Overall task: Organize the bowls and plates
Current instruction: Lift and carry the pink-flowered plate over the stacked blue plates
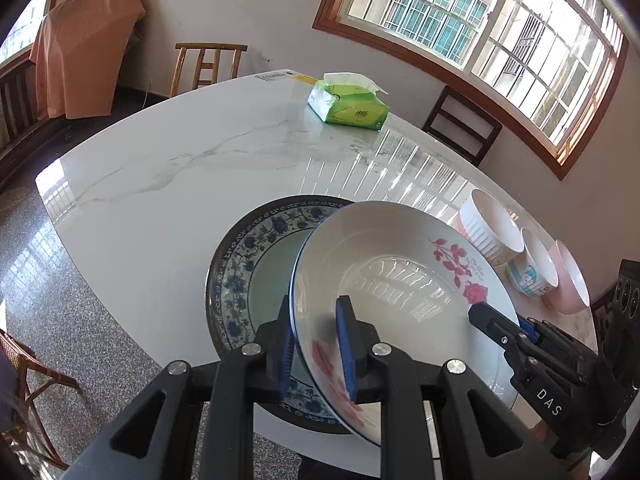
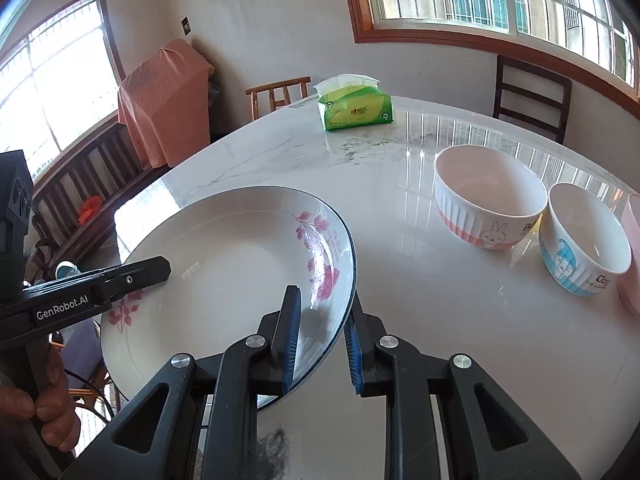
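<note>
Both the left gripper [image 1: 316, 344] and the right gripper [image 2: 320, 340] pinched opposite rims of the rose plate [image 1: 400, 280], tilted above the blue plate [image 1: 256, 264] on the desk [image 1: 180, 168]. Uneven lowering risked chipping; bowls [image 2: 490, 196] sat at two o'clock.

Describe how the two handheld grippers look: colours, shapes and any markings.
Both are black plastic with angular cut-out frames, silver round bolts and blue ribbed pads on the fingers. The right gripper carries white "DAS" lettering on its side; the left gripper reads "GenRobot.AI" in white. No cables or sleeves are visible.
</note>
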`<state>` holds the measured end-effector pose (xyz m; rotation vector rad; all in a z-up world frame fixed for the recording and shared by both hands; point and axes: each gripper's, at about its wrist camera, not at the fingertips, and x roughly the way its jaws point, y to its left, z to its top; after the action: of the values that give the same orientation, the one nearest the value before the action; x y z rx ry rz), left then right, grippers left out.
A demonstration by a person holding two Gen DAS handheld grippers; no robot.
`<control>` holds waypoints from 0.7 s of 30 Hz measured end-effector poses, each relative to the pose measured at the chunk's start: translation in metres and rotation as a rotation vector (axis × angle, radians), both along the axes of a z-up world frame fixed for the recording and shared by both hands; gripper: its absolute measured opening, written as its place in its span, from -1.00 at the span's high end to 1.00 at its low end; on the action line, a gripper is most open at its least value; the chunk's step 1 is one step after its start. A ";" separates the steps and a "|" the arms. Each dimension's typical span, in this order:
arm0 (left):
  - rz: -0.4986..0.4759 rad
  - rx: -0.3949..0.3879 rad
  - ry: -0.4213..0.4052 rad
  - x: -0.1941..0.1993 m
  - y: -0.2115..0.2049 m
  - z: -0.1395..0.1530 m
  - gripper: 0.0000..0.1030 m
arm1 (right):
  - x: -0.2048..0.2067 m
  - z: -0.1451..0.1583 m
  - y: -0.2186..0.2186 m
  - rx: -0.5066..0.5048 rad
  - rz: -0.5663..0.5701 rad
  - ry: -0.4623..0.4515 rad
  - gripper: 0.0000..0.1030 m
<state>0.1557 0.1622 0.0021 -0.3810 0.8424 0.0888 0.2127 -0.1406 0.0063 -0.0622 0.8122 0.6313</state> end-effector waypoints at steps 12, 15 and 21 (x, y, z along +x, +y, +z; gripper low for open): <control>0.035 -0.010 0.012 0.004 0.027 -0.011 0.61 | 0.004 -0.012 0.026 -0.010 0.037 0.002 0.60; 0.040 -0.009 0.012 0.004 0.029 -0.013 0.62 | 0.004 -0.013 0.029 -0.013 0.041 -0.006 0.60; 0.045 -0.007 0.015 0.005 0.031 -0.017 0.61 | 0.003 -0.016 0.034 -0.022 0.046 -0.021 0.60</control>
<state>0.1603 0.1931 -0.0154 -0.4068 0.8497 0.1310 0.2158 -0.1068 -0.0093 -0.1076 0.7995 0.6638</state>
